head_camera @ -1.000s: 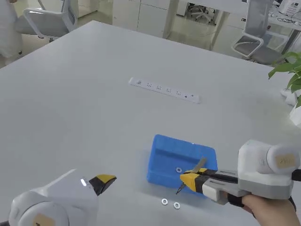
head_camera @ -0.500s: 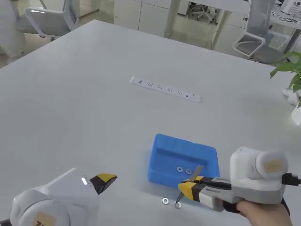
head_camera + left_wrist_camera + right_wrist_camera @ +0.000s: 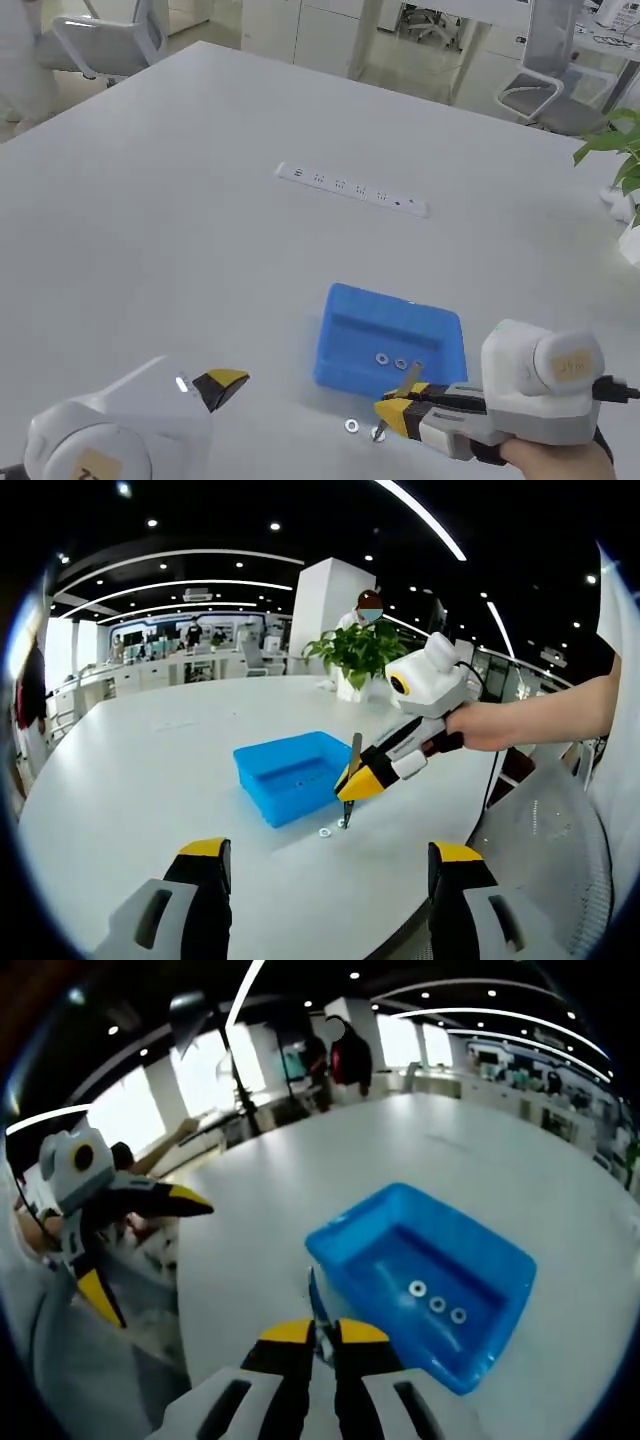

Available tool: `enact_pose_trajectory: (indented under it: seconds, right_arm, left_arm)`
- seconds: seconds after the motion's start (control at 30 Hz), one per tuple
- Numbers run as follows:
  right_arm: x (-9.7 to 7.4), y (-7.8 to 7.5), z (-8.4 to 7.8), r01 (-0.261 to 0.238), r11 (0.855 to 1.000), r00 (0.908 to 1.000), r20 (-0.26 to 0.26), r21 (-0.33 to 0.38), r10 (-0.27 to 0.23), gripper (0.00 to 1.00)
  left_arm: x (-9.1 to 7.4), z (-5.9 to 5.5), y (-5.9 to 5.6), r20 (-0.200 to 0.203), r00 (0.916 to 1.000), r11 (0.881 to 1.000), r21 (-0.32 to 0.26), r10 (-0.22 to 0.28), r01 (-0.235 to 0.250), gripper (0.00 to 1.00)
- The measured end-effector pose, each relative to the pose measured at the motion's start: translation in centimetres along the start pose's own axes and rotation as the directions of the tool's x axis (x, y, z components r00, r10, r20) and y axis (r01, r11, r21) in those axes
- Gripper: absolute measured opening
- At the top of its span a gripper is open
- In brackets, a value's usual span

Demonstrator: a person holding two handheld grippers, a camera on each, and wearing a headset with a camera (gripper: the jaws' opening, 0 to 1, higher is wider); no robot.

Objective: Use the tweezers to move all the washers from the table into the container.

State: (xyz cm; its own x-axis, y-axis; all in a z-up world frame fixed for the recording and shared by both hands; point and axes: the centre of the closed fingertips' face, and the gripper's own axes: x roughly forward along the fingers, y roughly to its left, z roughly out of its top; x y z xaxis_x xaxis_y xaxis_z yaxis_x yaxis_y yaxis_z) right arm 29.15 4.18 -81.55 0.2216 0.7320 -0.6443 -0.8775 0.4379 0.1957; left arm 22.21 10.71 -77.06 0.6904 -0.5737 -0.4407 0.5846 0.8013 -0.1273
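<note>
The fingers point(image 3: 288, 1344) of the right gripper point(image 3: 392, 412) are clamping the tweezers point(image 3: 386, 422), whose tips are pointing down at the desk point(image 3: 200, 200).
The tips are reaching one of two washers point(image 3: 351, 427) lying flat on the desk, just beside the blue container point(image 3: 395, 300) at its 6 o'clock in the head view; whether they are touching it is too small to tell. Three more are sitting inside the container. The left gripper point(image 3: 222, 383) is hanging well apart at 8 o'clock, its fingers spread wide and holding nothing. The washers are looking thin, stiff, light and slick, so a flat push is likely sending one skating. Nipping one wall of the ring, with one tip through the hole, seems the surest hold.
</note>
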Motion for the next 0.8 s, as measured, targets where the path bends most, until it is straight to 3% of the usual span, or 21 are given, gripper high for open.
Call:
enact_pose_trajectory:
  seconds: [0.27, 0.47, 0.57, 0.8]
  right_arm:
    - [0.0, 0.7, -0.4, 0.002, 0.995, 1.0000, -0.007, -0.095, -0.003, 0.04]
    - [-0.1, 0.1, -0.2, 0.034, 0.998, 0.9991, 0.027, -0.051, -0.033, 0.03]
    - [-0.3, 0.1, -0.2, 0.028, 0.999, 0.9984, 0.048, 0.015, -0.029, 0.03]
    - [-1.0, 0.2, 0.7, 0.022, 0.999, 0.9968, 0.076, 0.042, -0.025, 0.03]
  left_arm:
    - [0.0, -0.1, -0.1, -0.005, 1.0000, 1.000, 0.005, -0.002, 0.002, 0.81]
    - [0.0, -0.1, -0.1, 0.000, 1.0000, 1.000, 0.001, -0.002, 0.002, 0.81]
    - [0.0, 0.0, -0.1, 0.003, 1.0000, 1.000, -0.005, 0.000, 0.000, 0.81]
    - [0.0, 0.0, -0.1, 0.002, 1.0000, 1.000, -0.001, -0.003, 0.003, 0.81]
